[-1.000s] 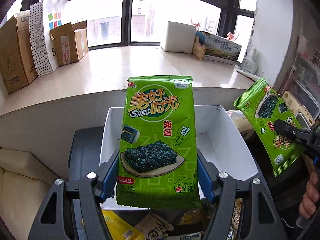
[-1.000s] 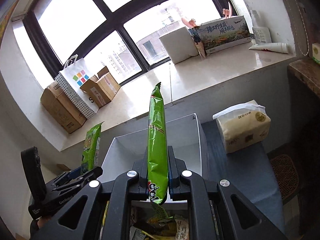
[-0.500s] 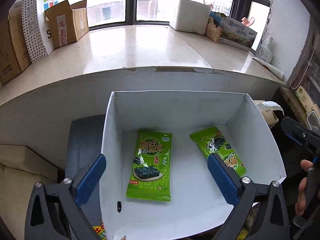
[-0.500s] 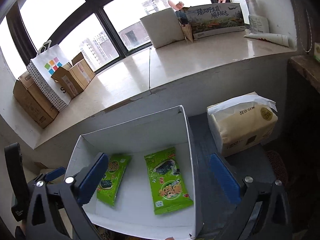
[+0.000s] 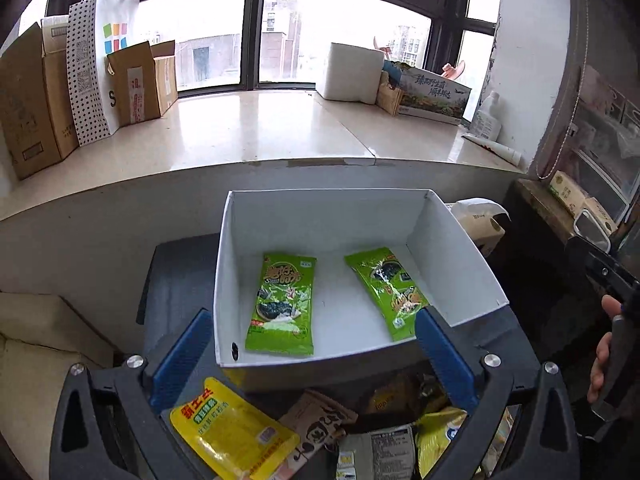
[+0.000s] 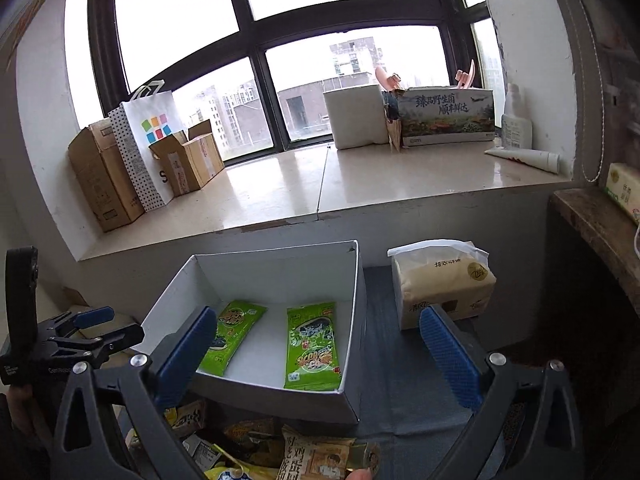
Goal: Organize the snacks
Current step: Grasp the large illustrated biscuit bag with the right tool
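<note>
Where both tongs gripped packets, 2 seaweed packets [image 5: 282, 304] now in white box [image 5: 320, 216].

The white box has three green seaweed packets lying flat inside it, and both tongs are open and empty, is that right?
Not quite: the white box holds two green seaweed packets, not three, one on the left and one on the right. The left wrist view shows it. They do lie flat, and both tongs are open and empty.
</note>
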Available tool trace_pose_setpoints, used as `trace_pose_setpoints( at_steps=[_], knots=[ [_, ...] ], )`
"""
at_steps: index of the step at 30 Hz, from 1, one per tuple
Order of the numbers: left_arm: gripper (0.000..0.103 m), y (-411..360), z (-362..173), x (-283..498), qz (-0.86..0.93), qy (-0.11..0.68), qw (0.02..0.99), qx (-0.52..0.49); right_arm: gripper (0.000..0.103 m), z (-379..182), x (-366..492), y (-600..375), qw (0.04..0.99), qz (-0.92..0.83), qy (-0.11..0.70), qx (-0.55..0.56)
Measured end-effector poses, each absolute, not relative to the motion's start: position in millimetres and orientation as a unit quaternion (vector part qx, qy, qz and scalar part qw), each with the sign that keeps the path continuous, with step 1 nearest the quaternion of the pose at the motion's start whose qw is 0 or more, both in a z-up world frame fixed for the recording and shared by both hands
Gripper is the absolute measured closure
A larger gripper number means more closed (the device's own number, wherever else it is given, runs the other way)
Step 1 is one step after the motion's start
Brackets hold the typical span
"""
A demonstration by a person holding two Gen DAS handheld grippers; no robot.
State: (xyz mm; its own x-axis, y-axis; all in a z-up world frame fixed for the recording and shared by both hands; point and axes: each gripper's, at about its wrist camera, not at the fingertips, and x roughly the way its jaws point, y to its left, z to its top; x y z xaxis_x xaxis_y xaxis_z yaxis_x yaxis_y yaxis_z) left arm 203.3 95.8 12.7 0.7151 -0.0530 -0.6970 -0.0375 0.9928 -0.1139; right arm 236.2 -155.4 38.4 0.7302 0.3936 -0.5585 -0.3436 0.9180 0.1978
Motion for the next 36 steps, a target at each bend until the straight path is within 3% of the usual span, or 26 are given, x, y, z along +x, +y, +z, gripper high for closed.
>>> trace_pose_setpoints(
  at_steps=[8,11,17,36],
  knots=[
    [0.0,89.4,28.4,110.6,0.012,0.332,0.941,-0.062,0.0,28.4,175.1,-177.9,0.91,0.232,0.338,0.057],
    [0.0,97.0,16.6,83.7,0.02,0.338,0.938,-0.079,0.0,9.1,164.5,-181.0,0.887,0.23,0.399,0.04],
    [0.0,113.0,-17.4,46.9,0.047,0.369,0.922,-0.111,0.0,-35.0,143.7,-179.8,0.869,0.229,0.438,0.011],
    [0.0,125.9,-51.3,33.8,0.056,0.402,0.904,-0.133,0.0,-99.3,165.5,-163.4,0.829,0.238,0.505,0.019]
  ],
)
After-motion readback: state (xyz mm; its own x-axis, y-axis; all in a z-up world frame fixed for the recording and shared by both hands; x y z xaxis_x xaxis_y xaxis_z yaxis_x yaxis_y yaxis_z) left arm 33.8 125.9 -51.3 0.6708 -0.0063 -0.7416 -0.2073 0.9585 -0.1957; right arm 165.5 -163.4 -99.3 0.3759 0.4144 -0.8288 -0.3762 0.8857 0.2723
